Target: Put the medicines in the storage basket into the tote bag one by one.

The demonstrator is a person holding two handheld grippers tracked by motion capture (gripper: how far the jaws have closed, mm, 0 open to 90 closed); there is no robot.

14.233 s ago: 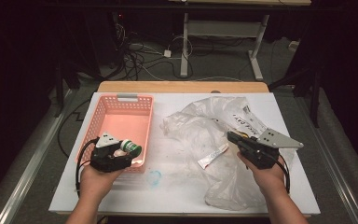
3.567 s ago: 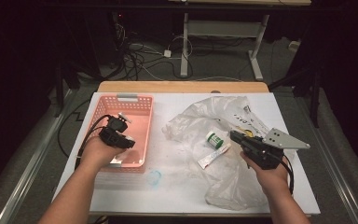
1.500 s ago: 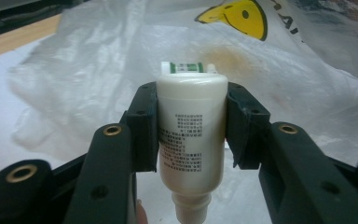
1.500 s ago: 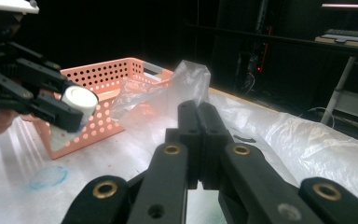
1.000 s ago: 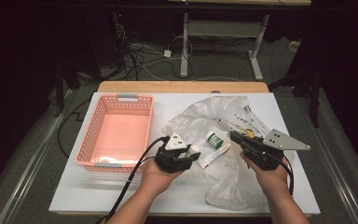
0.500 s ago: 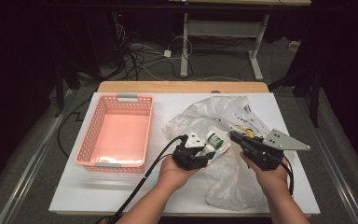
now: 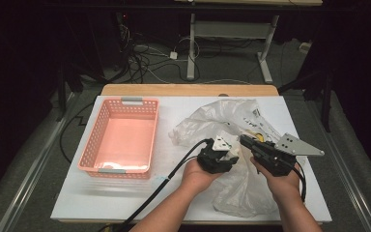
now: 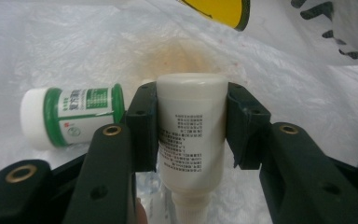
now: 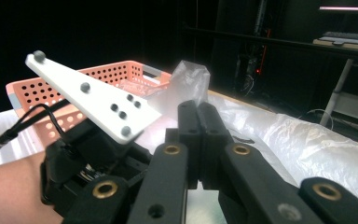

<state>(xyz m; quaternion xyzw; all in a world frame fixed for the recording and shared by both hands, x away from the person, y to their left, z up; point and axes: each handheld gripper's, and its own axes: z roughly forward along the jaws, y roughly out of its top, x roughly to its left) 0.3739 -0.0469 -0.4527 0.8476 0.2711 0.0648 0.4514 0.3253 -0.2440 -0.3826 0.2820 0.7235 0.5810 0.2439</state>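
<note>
My left gripper (image 8: 191,116) is shut on a white bottle (image 8: 191,140) with small black print, its cap towards me. It reaches into a clear plastic bag (image 7: 232,118) on the white table. A green-labelled bottle (image 8: 74,116) with a white cap lies on its side inside the bag, to the left of the jaws. In the high view the left gripper (image 7: 229,150) sits at the bag's mouth, close beside my right gripper (image 7: 244,140). The right gripper (image 9: 198,112) is shut on a raised fold of the bag (image 9: 192,77).
A pink perforated basket (image 7: 121,137) stands on the left of the table (image 7: 77,193), with nothing in it. The bag spreads over the right half towards the front edge. Cables trail from both grippers off the near edge. A desk frame and loose wires lie on the floor beyond.
My left gripper has moved right, from the table's middle into the bag's mouth, still holding the white bottle. The right gripper has stayed put, holding the bag.
</note>
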